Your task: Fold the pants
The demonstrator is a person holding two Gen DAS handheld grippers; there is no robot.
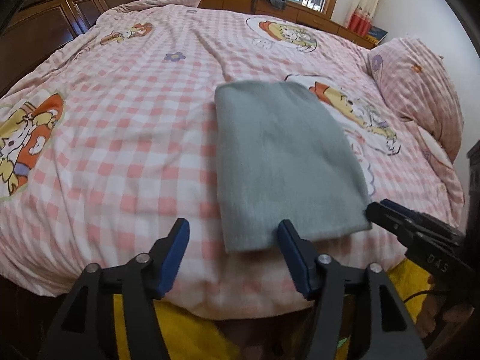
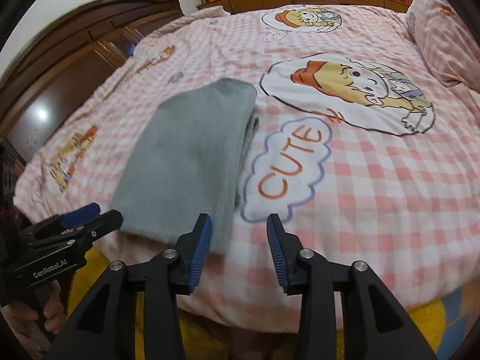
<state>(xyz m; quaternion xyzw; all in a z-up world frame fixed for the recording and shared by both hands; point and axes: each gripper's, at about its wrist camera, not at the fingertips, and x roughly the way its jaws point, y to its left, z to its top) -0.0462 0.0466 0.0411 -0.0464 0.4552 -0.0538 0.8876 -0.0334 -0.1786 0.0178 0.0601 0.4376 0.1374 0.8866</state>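
The grey pants lie folded into a narrow flat rectangle on the pink checked bed cover, near its front edge. They also show in the right wrist view, with layered edges along their right side. My left gripper is open and empty, just in front of the pants' near edge. My right gripper is open and empty, by the pants' near right corner. In the left wrist view the right gripper shows beside that corner. In the right wrist view the left gripper shows at the near left corner.
The bed cover has cartoon prints and a "CUTE" bubble. A matching pillow lies at the right. A dark wooden headboard runs along the left. A wooden shelf with clothes stands under the far window. Yellow fabric shows below the bed edge.
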